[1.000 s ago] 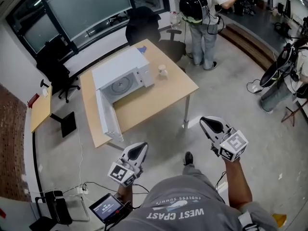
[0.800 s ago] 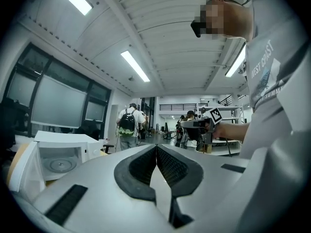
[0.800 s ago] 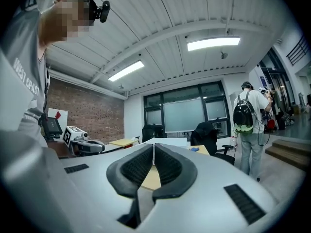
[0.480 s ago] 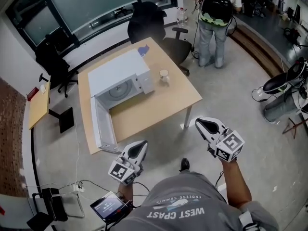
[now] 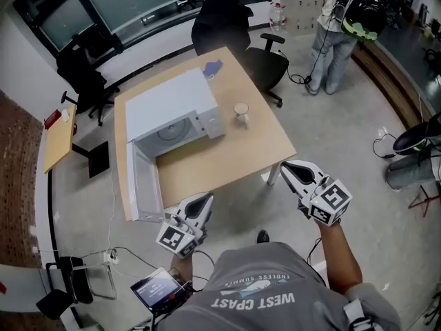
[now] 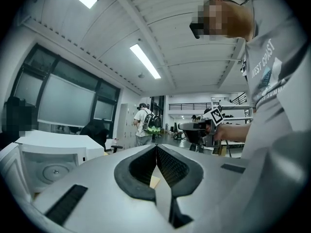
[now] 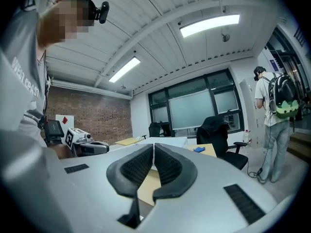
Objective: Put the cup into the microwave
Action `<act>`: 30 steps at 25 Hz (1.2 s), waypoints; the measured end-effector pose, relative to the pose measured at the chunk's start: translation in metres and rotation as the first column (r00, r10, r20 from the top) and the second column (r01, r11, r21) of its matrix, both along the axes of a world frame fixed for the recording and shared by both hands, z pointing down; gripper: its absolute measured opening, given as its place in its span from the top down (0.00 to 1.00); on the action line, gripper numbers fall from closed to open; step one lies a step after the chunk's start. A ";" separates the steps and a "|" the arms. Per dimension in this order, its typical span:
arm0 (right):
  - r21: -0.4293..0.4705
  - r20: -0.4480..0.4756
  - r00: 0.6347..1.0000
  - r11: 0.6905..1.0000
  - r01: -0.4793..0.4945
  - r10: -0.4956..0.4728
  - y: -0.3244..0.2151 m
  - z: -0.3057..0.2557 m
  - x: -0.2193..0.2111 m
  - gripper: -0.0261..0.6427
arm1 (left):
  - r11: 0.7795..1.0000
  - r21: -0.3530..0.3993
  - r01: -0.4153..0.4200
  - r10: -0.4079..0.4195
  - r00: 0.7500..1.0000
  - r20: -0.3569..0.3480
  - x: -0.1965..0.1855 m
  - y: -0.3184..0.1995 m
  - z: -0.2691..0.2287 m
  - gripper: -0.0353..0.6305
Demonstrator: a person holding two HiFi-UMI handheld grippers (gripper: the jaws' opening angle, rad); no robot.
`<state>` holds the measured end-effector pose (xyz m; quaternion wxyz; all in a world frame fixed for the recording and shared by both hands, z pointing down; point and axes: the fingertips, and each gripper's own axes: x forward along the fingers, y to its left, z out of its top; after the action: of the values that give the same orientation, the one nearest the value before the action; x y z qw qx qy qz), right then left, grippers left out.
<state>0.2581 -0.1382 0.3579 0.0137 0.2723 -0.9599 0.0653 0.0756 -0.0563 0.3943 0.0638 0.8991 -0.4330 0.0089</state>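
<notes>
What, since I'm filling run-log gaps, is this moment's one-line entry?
cup: on table, beside microwave | microwave door: open | left hand-held gripper: shut, empty | right hand-held gripper: shut, empty | cup untouched

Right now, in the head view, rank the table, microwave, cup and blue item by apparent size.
1. table
2. microwave
3. cup and blue item: both tiny here and too alike to rank.

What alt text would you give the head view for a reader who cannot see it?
Seen from above, a person holds the left gripper and right gripper, both with jaws shut and empty, short of a wooden table bearing a white microwave with its door open and a cup beside it.
</notes>
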 end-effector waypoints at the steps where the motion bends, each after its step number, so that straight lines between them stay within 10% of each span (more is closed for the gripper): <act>1: 0.002 -0.001 1.000 1.000 0.005 -0.005 -0.009 0.001 0.000 0.93 | 1.000 0.000 0.007 -0.007 1.000 0.001 0.001 -0.006 0.000 0.92; 30: -0.009 -0.054 0.991 0.992 -0.123 0.123 -0.121 0.006 -0.084 0.93 | 0.994 0.001 -0.110 0.110 0.994 -0.028 -0.087 -0.099 -0.001 0.92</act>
<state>0.1741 -0.2588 0.3638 0.0371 0.3325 -0.9401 0.0649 -0.0112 -0.1551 0.3928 0.0695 0.9216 -0.3819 -0.0001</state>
